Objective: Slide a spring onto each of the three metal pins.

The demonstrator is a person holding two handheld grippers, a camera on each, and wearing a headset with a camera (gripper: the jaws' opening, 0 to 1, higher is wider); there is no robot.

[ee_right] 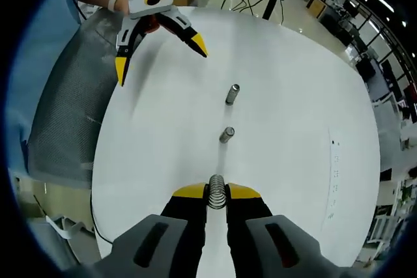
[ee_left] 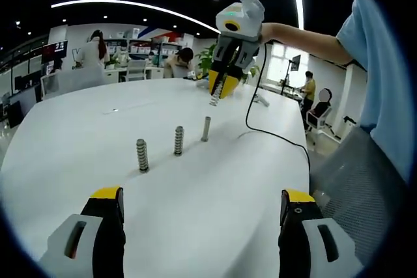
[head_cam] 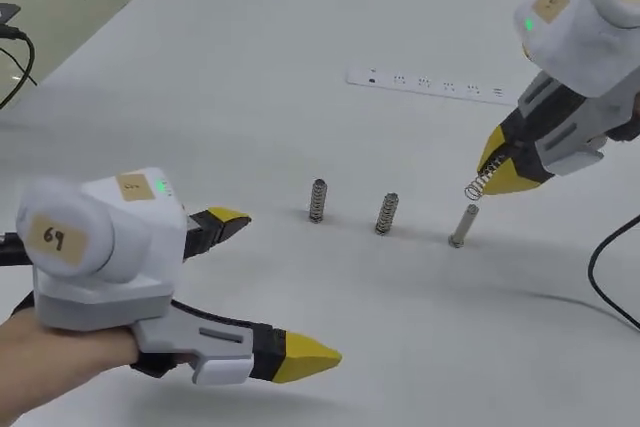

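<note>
Right tongs (head_cam: 494,173) pinch a spring (head_cam: 478,184) above the bare pin (head_cam: 463,226).

On the table (head_cam: 250,67) three pins stand in a row from 9 to 3 o'clock: left pin (head_cam: 318,209), middle pin (head_cam: 386,223), right pin (head_cam: 463,226). At 1 o'clock of the right pin, above it and apart, the loose spring (head_cam: 478,182) sits in the right gripper (head_cam: 505,169). The power strip (head_cam: 430,85) lies well behind at 12 o'clock, the left gripper (head_cam: 278,285) in front at 7 o'clock, and a cable (head_cam: 600,282) at 4.
</note>
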